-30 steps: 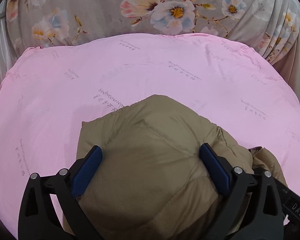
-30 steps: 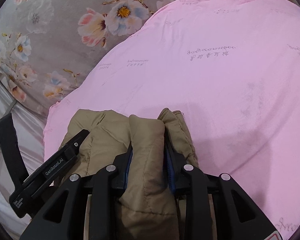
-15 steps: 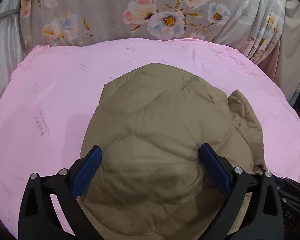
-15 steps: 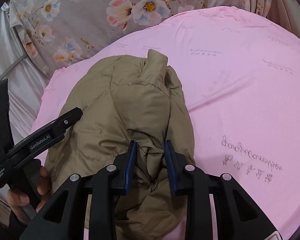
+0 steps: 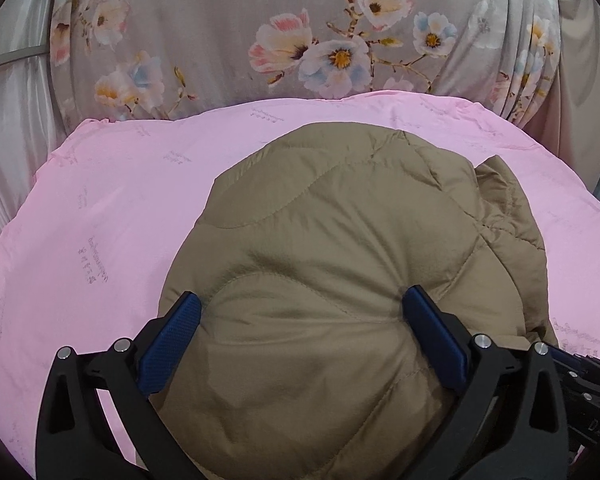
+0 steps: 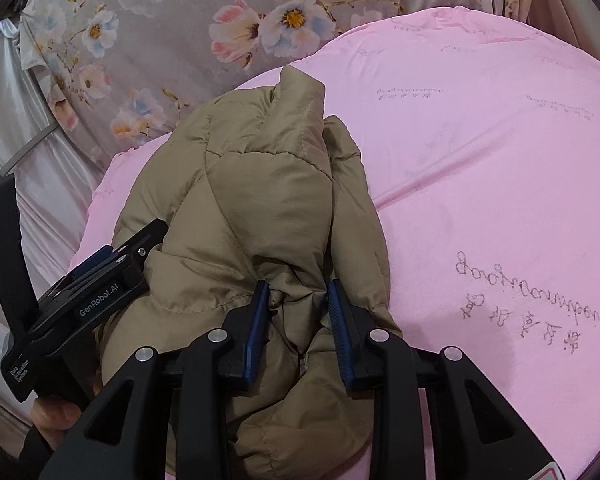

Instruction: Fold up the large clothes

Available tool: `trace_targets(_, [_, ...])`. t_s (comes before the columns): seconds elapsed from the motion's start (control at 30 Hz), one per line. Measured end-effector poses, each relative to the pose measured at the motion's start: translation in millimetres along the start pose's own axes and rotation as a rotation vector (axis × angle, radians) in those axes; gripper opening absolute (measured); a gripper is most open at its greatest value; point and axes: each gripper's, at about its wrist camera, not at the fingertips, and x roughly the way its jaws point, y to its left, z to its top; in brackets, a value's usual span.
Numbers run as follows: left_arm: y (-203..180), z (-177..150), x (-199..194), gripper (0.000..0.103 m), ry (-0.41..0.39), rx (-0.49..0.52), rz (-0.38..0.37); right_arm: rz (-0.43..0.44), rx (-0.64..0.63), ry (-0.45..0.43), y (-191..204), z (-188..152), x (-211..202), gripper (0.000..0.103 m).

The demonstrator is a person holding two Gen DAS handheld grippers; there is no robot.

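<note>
A tan quilted puffer jacket (image 5: pixel 340 220) lies bunched on a pink sheet (image 5: pixel 100 200). My left gripper (image 5: pixel 300 312) straddles a wide puffy fold at the jacket's near edge, with both blue pads pressed into the fabric. In the right wrist view the jacket (image 6: pixel 260 184) stretches away toward the sheet's far edge, its collar end sticking up. My right gripper (image 6: pixel 298 312) is shut on a narrow gathered ridge of the jacket. The left gripper's body (image 6: pixel 100 284) shows at the jacket's left side, with a hand (image 6: pixel 56 416) under it.
The pink sheet (image 6: pixel 480 160), printed with faint script, spreads wide to the right of the jacket. A grey floral cloth (image 5: pixel 260 40) hangs behind the sheet's far edge. Silvery fabric (image 6: pixel 28 184) drapes at the left.
The jacket has swung forward from a tight bundle and now lies stretched over the sheet. Both grippers moved with it, their grips unchanged.
</note>
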Motion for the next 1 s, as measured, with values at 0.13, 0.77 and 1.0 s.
trace_targets(0.13, [-3,-1,2,0.098,-0.011,0.003,0.011,-0.005,-0.004,-0.007,1,-1,0,0.027])
trace_targets(0.77, [105,36,-3,0.098,0.189,-0.221,-0.283,0.157,0.159,0.121,-58,68,-39,0.054])
trace_targets(1.0, [131,15,59,0.098,0.426,-0.383,-0.476,0.288,0.292,0.367,-75,68,30,0.054])
